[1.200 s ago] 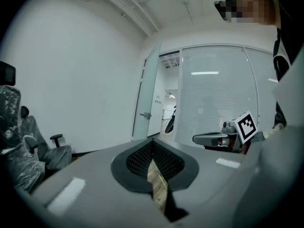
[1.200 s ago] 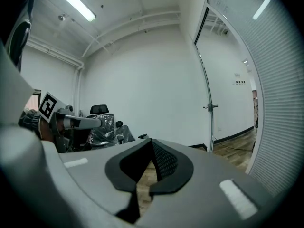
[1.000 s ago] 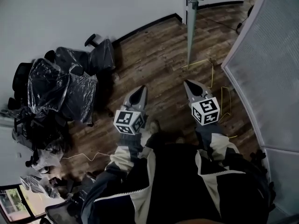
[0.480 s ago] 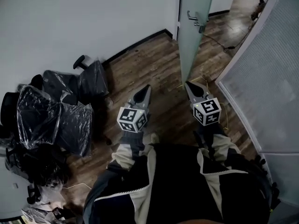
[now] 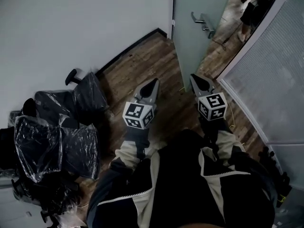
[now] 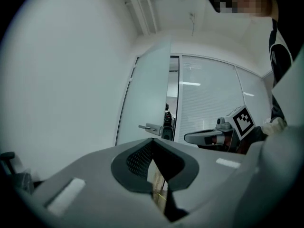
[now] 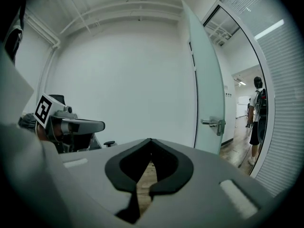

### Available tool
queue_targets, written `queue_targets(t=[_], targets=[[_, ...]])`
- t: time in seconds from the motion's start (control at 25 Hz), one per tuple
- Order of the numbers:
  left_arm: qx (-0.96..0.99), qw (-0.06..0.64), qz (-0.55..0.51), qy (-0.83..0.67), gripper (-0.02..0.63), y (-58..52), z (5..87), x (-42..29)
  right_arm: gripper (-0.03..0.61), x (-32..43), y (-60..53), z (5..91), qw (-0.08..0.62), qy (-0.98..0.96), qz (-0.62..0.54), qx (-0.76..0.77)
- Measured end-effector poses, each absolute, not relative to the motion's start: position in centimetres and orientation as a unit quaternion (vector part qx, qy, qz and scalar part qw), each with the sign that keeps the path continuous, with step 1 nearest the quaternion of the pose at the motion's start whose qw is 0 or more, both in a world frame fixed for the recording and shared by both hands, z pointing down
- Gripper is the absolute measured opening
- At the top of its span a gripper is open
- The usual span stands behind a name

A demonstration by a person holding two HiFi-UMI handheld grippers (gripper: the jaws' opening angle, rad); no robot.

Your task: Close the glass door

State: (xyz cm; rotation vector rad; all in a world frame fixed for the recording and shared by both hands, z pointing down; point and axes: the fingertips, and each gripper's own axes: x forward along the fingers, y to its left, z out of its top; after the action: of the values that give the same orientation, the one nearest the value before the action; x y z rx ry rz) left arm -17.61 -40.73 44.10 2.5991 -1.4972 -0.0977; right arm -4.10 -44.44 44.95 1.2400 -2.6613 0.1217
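Straight ahead, the glass door point(image 5: 197, 37) stands nearer than before; the left gripper point(image 5: 153, 83) and right gripper point(image 5: 195, 78), both closed and empty, remain short of its handle point(image 5: 201, 19).

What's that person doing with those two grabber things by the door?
A person holds a two-jaw gripper in each hand and faces a frosted glass door that stands open. The left gripper and the right gripper are both shut with nothing between their jaws, and neither touches the door or its handle yet. Someone else stands beyond the door. Chairs wrapped in plastic sit by the wall on the left.
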Motion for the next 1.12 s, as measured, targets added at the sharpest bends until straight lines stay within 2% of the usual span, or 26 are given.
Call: queue_targets(t=[0.32,0.56,0.84,1.12], targets=[[0.868,0.07,-0.024,-0.491,0.0,-50.1,44.2,-17.6,0.005,-6.8,-53.9,46.1,0.092,-0.906,0.054,0.41],[0.876,0.074,-0.005,-0.477,0.0,-59.4,44.4,-16.8,0.005,-6.1,-63.8,45.8,0.073,-0.904,0.067,0.416],[0.902,0.07,0.0,-0.427,0.0,-69.0,43.6,-10.7,0.004,-1.7,-70.9,45.4,0.078,-0.889,0.058,0.447],[0.928,0.083,0.01,-0.362,0.0,-72.0,44.1,-7.2,0.004,0.4,-71.7,46.3,0.087,-0.868,0.073,0.484]])
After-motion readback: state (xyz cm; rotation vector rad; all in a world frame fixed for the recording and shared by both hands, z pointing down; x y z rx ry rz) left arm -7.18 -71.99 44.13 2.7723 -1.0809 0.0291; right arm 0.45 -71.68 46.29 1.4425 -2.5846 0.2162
